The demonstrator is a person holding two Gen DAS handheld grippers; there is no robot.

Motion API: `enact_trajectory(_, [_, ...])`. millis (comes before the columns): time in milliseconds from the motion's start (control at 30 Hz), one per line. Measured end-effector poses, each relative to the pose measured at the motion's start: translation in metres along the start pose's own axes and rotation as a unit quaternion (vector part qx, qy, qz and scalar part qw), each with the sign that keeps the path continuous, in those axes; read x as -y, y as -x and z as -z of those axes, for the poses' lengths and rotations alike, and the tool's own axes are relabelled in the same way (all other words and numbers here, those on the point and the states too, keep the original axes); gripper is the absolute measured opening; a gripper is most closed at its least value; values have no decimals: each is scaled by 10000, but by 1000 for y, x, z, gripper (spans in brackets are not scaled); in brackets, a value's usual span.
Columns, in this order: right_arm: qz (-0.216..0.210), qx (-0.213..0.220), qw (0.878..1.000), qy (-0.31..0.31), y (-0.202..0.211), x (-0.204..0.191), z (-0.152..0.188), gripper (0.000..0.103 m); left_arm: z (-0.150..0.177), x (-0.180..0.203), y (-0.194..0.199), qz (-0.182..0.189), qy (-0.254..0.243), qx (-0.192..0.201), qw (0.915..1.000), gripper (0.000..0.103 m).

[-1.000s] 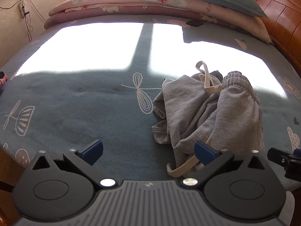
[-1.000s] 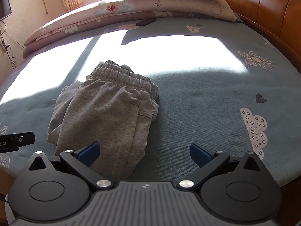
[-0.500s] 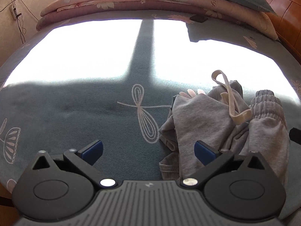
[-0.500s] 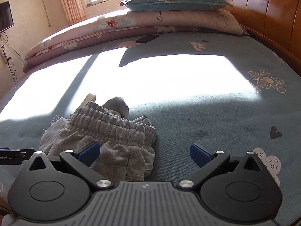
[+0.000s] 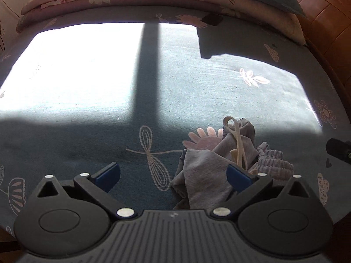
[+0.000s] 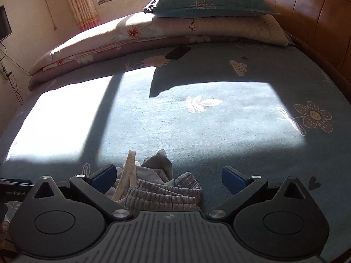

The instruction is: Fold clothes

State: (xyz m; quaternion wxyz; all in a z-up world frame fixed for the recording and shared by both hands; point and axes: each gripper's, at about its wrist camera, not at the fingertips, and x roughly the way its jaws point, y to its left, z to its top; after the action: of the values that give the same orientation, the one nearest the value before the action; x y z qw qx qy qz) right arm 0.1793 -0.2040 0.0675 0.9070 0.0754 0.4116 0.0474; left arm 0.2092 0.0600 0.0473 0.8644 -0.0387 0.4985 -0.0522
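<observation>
while the grey sweatpants [image 5: 204,173] lie crumpled near the front edge of the bed [image 5: 175,83], both grippers are held spread wide, with nothing clasped. the left gripper [image 5: 173,175] is seen with its right finger over the fabric, and the cream drawstring [image 5: 237,140] is looped on top. the ribbed waistband [image 6: 162,195] is framed between the fingers of the right gripper [image 6: 169,175]. a pillow [image 6: 206,4] is stacked on folded quilts [image 6: 122,37] at the far side.

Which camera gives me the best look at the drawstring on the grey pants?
The left wrist view. There the drawstring shows as a loop standing above the crumpled pants, then trailing down toward the gripper. In the right wrist view the drawstring is only a pale strip, its lower end hidden behind the gripper.
</observation>
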Motion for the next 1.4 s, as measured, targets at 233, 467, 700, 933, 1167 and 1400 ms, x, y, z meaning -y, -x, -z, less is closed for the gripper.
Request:
enact_trajectory(233, [-93, 84, 9958, 907, 58, -74, -44, 103, -39, -26, 66, 855, -263, -120, 9959, 103])
enact_trajectory(467, [55, 107, 9940, 1089, 119, -116, -77, 102, -59, -45, 120, 672, -1207, 133, 9903, 102])
enact_trajectory(700, [636, 345, 9937, 861, 180, -97, -78, 102, -76, -50, 121, 894, -1402, 26, 9861, 102])
enact_trajectory(933, [646, 173, 9973, 312, 168, -46, -59, 96, -80, -29, 129, 1245, -1188, 368, 9844, 102])
enact_trajectory(1167, [163, 306, 9990, 296, 136, -13, -71, 95, -92, 1, 117, 733, -705, 92, 9948, 102])
enact_trajectory(1400, [-295, -72, 9995, -97, 90, 37, -68, 92, -95, 37, 78, 339, -1002, -156, 9943, 102])
